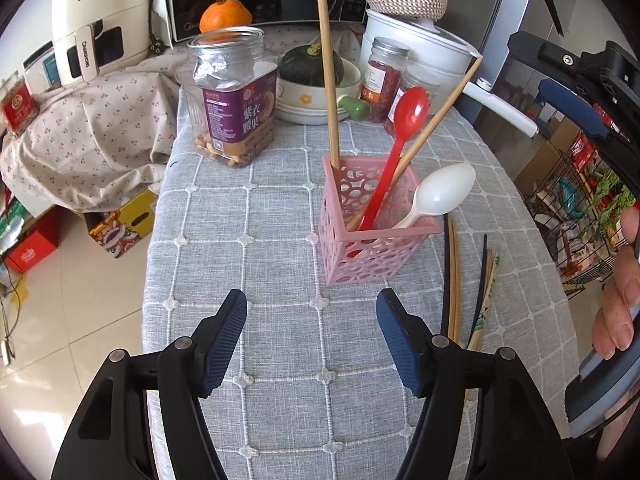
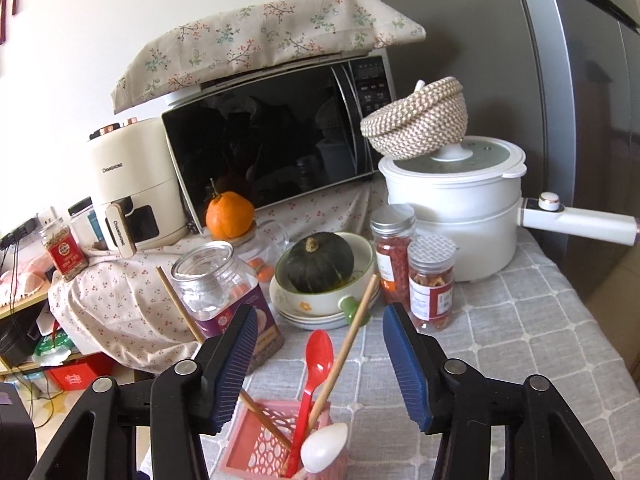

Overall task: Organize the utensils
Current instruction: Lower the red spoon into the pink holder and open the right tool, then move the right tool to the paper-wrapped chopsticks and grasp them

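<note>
A pink perforated utensil basket (image 1: 372, 236) stands on the grey checked tablecloth (image 1: 260, 220). It holds a red spoon (image 1: 400, 136), a white spoon (image 1: 442, 190) and two wooden chopsticks (image 1: 328, 72). Several loose chopsticks (image 1: 476, 300) lie on the cloth right of the basket. My left gripper (image 1: 312, 320) is open over the cloth, just short of the basket, with nothing between its fingers. My right gripper (image 2: 320, 340) is open above the basket (image 2: 264, 436); the red spoon (image 2: 316, 368) and a chopstick (image 2: 352, 344) stand up between its spread fingers, untouched. The white spoon (image 2: 324, 448) leans below.
Behind the basket stand a nut jar (image 1: 232, 92), a bowl with a green squash (image 1: 316, 80), two spice jars (image 2: 412, 268), a white electric pot (image 2: 452, 208), a microwave (image 2: 272, 140) and an air fryer (image 2: 132, 188). The table edge drops to the floor (image 1: 80, 280) on the left.
</note>
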The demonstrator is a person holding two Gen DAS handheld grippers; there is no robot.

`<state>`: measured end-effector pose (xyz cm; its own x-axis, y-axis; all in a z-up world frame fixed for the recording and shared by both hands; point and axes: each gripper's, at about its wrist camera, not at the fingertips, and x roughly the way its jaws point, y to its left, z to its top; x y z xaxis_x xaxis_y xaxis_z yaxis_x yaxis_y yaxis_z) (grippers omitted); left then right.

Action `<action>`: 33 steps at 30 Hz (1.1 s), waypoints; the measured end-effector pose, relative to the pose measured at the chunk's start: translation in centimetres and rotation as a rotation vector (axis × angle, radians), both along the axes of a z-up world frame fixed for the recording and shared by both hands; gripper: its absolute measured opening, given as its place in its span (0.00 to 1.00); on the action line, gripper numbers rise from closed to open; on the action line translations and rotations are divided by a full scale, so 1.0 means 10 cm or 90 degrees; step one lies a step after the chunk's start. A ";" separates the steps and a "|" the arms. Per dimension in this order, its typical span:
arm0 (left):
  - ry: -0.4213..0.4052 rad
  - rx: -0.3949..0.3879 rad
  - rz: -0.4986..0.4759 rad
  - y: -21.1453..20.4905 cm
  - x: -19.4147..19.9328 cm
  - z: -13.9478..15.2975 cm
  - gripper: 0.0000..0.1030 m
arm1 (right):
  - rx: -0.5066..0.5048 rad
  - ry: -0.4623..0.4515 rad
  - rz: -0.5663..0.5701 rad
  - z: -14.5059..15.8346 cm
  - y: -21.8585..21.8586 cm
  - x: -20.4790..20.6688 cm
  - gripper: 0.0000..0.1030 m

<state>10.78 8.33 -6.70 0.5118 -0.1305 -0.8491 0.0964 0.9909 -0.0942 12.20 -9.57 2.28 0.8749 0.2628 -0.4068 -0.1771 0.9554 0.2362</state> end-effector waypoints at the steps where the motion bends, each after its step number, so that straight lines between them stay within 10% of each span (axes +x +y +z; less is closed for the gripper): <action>1: -0.001 0.000 -0.003 -0.03 -0.01 0.01 0.69 | -0.005 0.005 0.002 0.01 -0.04 -0.03 0.61; 14: 0.013 0.008 -0.042 -0.43 -0.11 -0.04 0.74 | -0.062 0.114 -0.008 -0.18 -0.59 -0.26 0.76; 33: 0.114 0.039 -0.103 -1.06 -0.05 -0.47 0.74 | -0.039 0.472 -0.046 -1.32 -1.29 0.00 0.78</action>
<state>10.33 -2.25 -11.38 0.3293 -0.1444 -0.9331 0.2408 0.9684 -0.0649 12.16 -22.51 -10.92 0.3801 0.1724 -0.9087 0.0719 0.9740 0.2149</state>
